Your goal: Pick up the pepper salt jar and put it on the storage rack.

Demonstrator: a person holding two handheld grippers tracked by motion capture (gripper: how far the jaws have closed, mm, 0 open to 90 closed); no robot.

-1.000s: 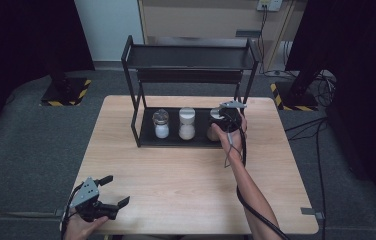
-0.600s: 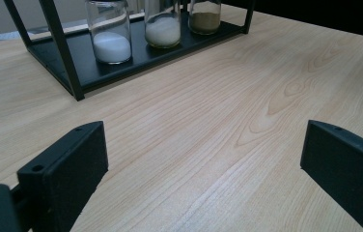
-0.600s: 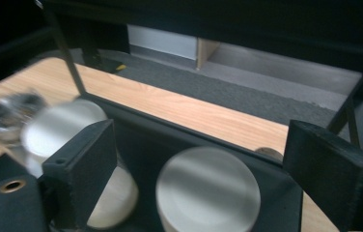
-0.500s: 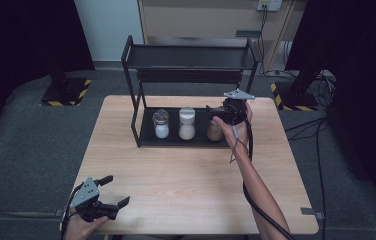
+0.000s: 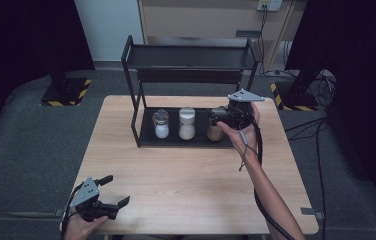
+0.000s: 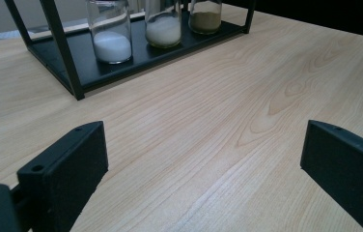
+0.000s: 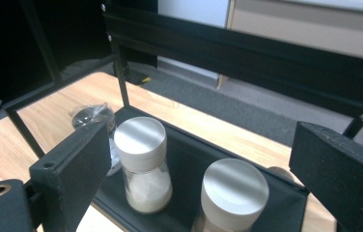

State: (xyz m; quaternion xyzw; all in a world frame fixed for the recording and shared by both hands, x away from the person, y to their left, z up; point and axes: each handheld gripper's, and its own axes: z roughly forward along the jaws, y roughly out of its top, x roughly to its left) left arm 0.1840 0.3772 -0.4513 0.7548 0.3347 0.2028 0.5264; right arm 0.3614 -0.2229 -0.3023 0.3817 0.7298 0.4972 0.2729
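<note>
The brown-filled jar [image 5: 215, 131] stands upright at the shelf's [image 5: 146, 139] right end; my right gripper [image 5: 222, 116], just spread wide, seems clear of it, empty.

In the high view the right tongs [image 5: 222, 116] hide most of the brown jar [image 5: 215, 133]. The left gripper view's top edge cuts off all three jars' lids (the clear-lidded jar [image 6: 110, 30] included).

We find the tabletop [image 5: 186, 175] bare and open in front of the rack [image 5: 188, 55]. On its bottom tray, three jars [image 5: 186, 124] stand close together, leaving narrow gaps, and the upper shelf [image 5: 191, 75] caps the room above their lids.
</note>
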